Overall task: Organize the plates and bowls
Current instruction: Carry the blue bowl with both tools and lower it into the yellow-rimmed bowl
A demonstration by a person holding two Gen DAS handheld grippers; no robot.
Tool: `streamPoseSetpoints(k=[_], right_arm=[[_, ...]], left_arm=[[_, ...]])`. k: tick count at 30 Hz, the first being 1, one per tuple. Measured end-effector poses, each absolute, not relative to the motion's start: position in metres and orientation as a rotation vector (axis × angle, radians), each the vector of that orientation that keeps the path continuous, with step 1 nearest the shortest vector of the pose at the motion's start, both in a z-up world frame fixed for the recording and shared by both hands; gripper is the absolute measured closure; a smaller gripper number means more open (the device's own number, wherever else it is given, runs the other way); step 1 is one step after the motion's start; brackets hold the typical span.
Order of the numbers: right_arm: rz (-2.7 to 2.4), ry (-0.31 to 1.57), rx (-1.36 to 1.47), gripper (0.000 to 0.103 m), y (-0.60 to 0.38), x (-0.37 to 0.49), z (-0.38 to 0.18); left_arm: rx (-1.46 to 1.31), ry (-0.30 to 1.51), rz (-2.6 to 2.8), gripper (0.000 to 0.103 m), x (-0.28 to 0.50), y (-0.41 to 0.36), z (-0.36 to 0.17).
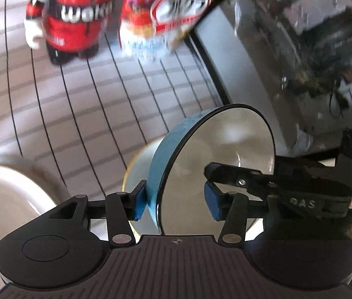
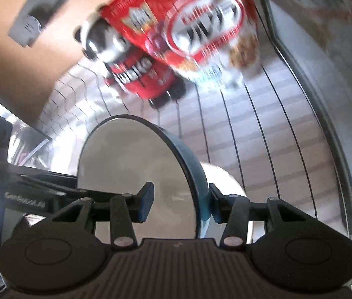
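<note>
A blue-walled bowl with a white inside [image 1: 216, 154] is held on edge between both grippers. My left gripper [image 1: 176, 199] straddles its rim with jaws apart; one pad touches the blue wall, the other stands off inside. The right gripper's fingers [image 1: 240, 174] reach into the bowl from the right. In the right wrist view my right gripper [image 2: 179, 204] straddles the same bowl [image 2: 136, 164], its outer pad against the wall. A white bowl [image 1: 138, 169] sits on the table behind it, also seen in the right wrist view [image 2: 225, 184]. Another white bowl [image 1: 4, 194] is at lower left.
The striped tablecloth [image 1: 88, 104] covers the table. A red and black bottle figure [image 1: 73, 17] and a red snack bag [image 1: 166, 10] stand at the far side. A dark table edge [image 1: 208, 59] runs along the right. A brown panel [image 2: 14, 57] is at upper left.
</note>
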State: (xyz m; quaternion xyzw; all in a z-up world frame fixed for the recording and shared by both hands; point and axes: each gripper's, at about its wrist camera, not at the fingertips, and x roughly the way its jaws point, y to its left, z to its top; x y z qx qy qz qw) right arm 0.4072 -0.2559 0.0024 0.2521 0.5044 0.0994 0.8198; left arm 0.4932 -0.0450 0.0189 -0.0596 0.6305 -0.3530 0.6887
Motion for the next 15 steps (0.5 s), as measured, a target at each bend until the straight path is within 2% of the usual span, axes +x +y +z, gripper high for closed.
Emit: streamPoseSetpoints(k=[9, 15], right_arm=[[0.204, 1.189, 0.523, 0.056, -0.248, 0.403, -0.037], [0.256, 1.240, 0.479, 0.054, -0.250, 0.418, -0.054]], left_arm=[[-0.178, 1.494, -0.724, 0.051, 0.479, -0.039, -0.026], [-0.252, 1.491, -0.646, 0.051, 0.474, -0.036, -0.032]])
